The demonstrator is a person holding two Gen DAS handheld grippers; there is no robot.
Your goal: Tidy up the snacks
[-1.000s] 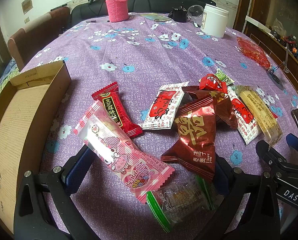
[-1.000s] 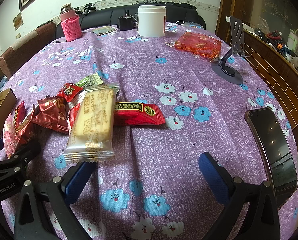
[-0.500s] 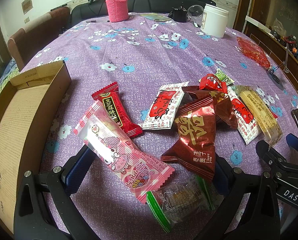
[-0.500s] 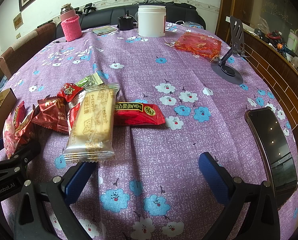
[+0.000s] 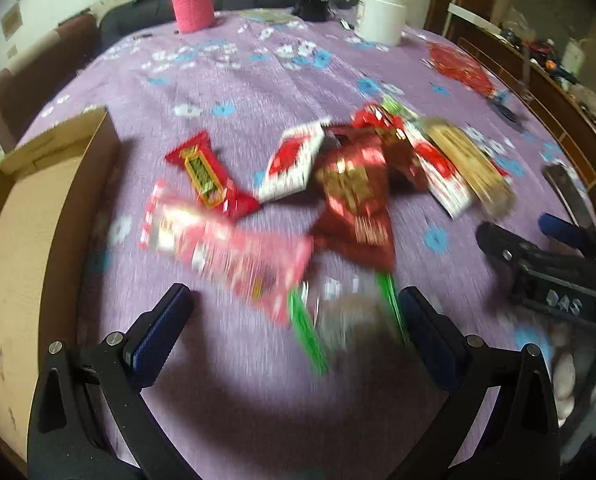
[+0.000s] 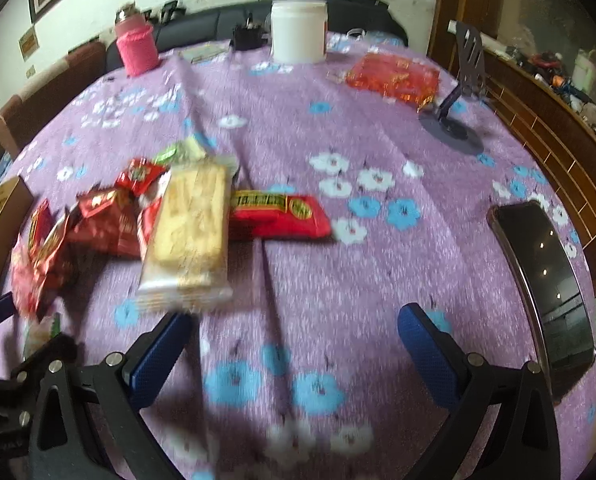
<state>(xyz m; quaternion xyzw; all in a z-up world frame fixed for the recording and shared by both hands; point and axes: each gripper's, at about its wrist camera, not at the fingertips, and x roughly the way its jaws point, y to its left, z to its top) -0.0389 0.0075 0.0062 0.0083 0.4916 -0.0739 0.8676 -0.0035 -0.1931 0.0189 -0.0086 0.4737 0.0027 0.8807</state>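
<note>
Left gripper (image 5: 294, 316) spread wide, empty, above the near edge of the table (image 5: 258, 80). Right gripper (image 6: 294, 336) likewise wide apart, holding nothing, low over the cloth near that same edge.

Snacks heaped mid-table, all blurred by motion. Pink pack (image 5: 226, 248) flat, long axis slanting from far left to near right, its near end just ahead of the left gripper. Green-edged clear packet (image 5: 346, 316) between the left fingertips, touching or overlapping the pink pack's near corner. Red bar (image 5: 210, 176) just beyond the pink pack, long axis on the same slant. White-and-red packet (image 5: 292, 164) beside it, tilted the other way. Dark red foil bag (image 5: 358, 200) in the middle, pointing toward the near edge. Biscuit pack (image 6: 190, 236) flat, long axis running near to far, its near end just ahead of the right gripper's left finger. Red wrapper (image 6: 278, 216) lying crosswise, touching the biscuit pack's right side.

Cardboard box (image 5: 26, 220) open at the left edge. Phone (image 6: 546, 280) at the right edge. Purple flowered cloth over a round table. At the far edge, pink cup (image 6: 136, 50) and white jar (image 6: 298, 32); phone stand (image 6: 458, 120) and red bag (image 6: 394, 76) toward the far right. Dark sofa and chair behind, wooden cabinet to the right.
</note>
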